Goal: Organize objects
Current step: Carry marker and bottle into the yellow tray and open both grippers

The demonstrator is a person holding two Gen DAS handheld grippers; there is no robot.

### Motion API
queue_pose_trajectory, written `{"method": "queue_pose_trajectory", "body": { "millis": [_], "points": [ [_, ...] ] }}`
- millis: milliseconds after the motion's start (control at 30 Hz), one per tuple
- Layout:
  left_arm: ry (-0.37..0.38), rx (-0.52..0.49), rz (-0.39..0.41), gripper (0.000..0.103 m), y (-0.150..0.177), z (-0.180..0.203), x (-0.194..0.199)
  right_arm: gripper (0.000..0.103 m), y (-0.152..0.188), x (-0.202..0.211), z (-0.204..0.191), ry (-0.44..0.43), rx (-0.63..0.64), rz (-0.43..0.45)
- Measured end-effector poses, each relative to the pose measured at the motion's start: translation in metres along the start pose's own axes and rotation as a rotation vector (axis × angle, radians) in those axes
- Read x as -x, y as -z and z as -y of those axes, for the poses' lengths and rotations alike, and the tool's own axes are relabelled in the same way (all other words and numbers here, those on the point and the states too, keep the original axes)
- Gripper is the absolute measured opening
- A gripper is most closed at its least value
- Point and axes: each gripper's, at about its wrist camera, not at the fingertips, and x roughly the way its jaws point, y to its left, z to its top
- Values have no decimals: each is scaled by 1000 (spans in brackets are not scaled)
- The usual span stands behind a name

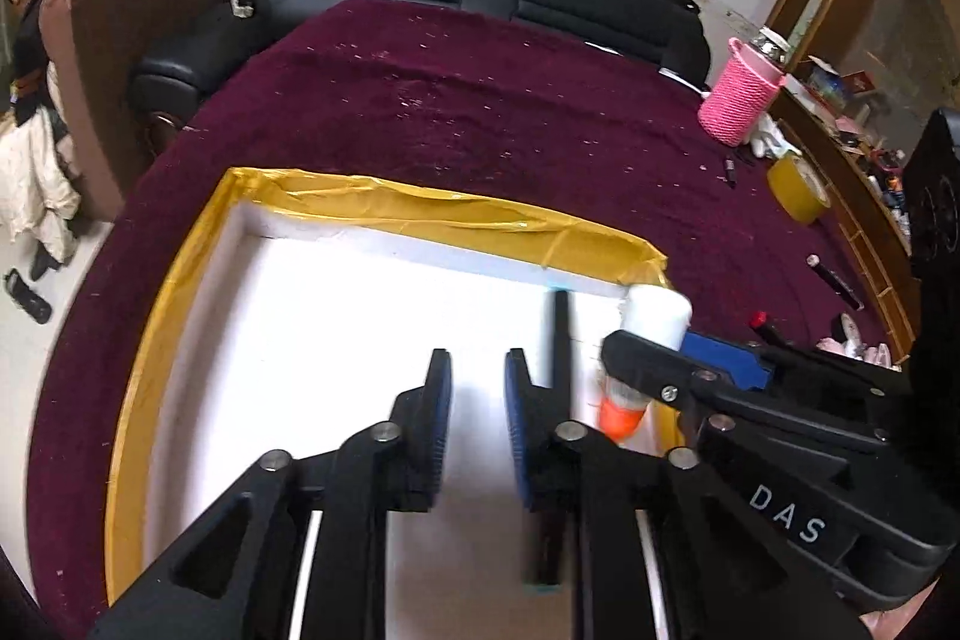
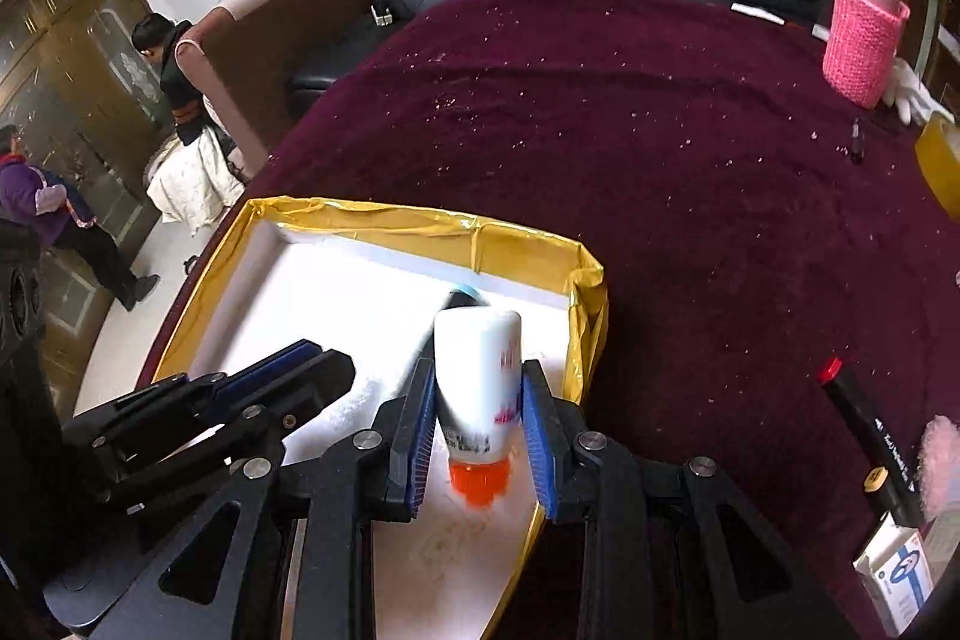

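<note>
The right gripper [image 2: 478, 415] clasps a white bottle [image 2: 480, 376] by its mid-body, orange cap [image 2: 480, 481] toward the camera, over the yellow-rimmed white tray [image 2: 522, 235]. The left gripper [image 1: 477, 370] stands slackened, a blurred dark pen [image 1: 555, 400] apparently dropping free over the tray. The bottle looks light, rigid and smooth; its broad flanks suit the pads.
</note>
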Motion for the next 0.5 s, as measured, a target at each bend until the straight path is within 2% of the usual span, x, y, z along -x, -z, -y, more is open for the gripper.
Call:
{"method": "queue_pose_trajectory", "body": {
  "millis": [33, 67, 133, 200, 233, 267, 333, 500],
  "points": [
    [-25, 3, 10, 35, 0, 0, 4, 31, 0, 1, 0, 9, 2, 6],
    [-53, 6, 26, 42, 1, -1, 10, 32, 0, 2, 0, 16, 1, 10],
    [-109, 6, 65, 67, 3, 0, 26, 32, 1, 9, 4, 13, -11, 24],
    [-138, 0, 102, 77, 5, 4, 40, 36, 2, 16, 5, 7, -15, 50],
    [-151, -9, 123, 78, 7, 7, 50, 44, 3, 24, 5, 11, -9, 72],
    [-169, -24, 143, 78, 9, 12, 60, 56, 5, 30, 5, 22, -5, 88],
    [-210, -59, 189, 83, 15, 23, 78, 70, 11, 49, 6, 43, 4, 140],
    [-273, -117, 302, 89, 32, 52, 123, 77, 35, 95, 10, 50, 9, 233]
  ]
}}
